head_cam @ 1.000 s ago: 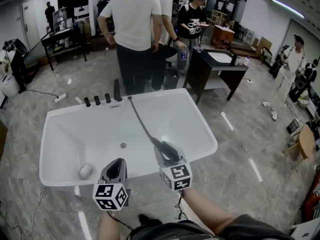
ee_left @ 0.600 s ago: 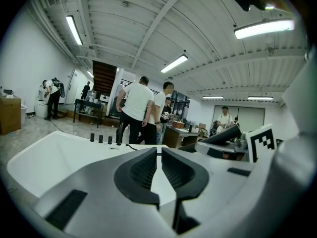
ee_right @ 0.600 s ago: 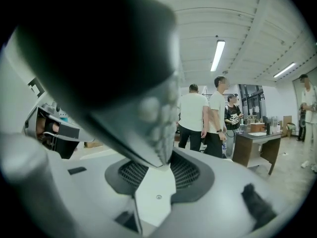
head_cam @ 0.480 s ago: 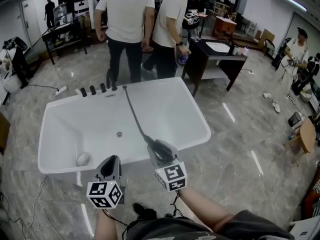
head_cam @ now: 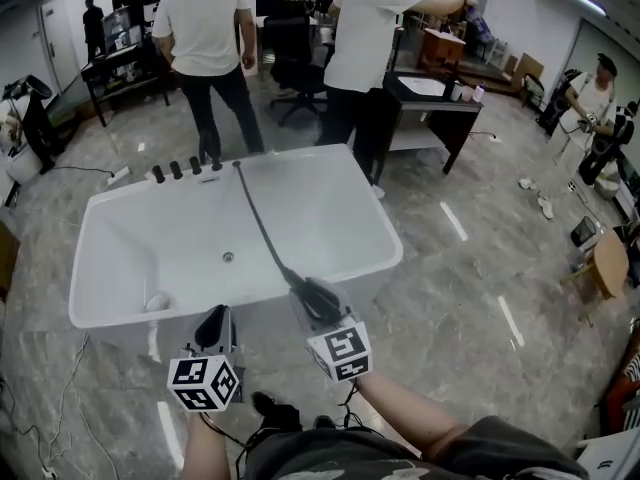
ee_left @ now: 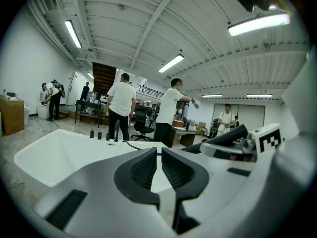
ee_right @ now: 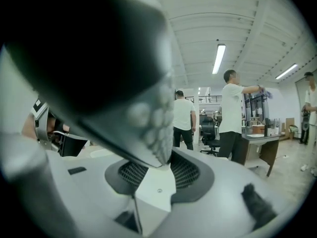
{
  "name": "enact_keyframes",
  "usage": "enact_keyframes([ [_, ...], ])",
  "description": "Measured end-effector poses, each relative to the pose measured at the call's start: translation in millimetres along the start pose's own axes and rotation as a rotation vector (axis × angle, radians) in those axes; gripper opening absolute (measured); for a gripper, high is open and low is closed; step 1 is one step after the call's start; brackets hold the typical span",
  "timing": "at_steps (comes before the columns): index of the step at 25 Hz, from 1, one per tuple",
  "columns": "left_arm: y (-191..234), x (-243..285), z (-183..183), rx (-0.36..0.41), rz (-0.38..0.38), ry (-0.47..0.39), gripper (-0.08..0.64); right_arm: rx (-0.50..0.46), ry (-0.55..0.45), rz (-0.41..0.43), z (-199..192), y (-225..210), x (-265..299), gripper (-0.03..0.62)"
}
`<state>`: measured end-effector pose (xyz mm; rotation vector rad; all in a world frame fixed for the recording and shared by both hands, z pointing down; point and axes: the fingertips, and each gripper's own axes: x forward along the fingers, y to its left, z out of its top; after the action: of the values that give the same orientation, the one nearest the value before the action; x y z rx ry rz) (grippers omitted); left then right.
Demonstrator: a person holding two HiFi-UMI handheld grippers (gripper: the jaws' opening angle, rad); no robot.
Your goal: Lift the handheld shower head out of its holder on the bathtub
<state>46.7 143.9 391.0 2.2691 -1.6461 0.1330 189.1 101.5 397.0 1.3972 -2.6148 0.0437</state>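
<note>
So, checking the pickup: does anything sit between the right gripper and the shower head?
Nothing visible does. The right gripper is closed on the shower head itself; only its hose runs from there across the bathtub to the far rim.

Open bathtub [head_cam: 335,203] basin, hose [head_cam: 258,218] slung across its middle

Long ceiling tubes [ee_left: 257,20] light the hall evenly — shadows are soft, and the white bathtub [head_cam: 330,198] gleams without hard glare. Every view bows toward dark, vignetted edges; in the right gripper view the shower head [ee_right: 89,58] looms close, dark and out of focus.
</note>
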Motion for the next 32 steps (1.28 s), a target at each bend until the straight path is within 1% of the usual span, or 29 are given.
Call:
enact_keyframes([
  [6,-24,-17,-10,0.005,0.001,0.003,0.037,0.004,-0.008,0.008,-4,-1,-29,0.141],
  [9,-30,-22,-15,0.012,0.002,0.003,0.037,0.021,0.004,-0.005,-12,-3,-35,0.141],
  [13,-31,-26,-16,0.017,0.002,0.001,0.037,0.03,-0.003,-0.013,-11,-2,-37,0.141],
  [21,-36,-27,-14,0.019,0.01,-0.002,0.037,0.049,0.029,-0.021,-21,-6,-38,0.141],
  [32,-38,-21,-17,0.021,0.014,0.003,0.037,0.055,0.043,-0.007,-29,-9,-32,0.141],
])
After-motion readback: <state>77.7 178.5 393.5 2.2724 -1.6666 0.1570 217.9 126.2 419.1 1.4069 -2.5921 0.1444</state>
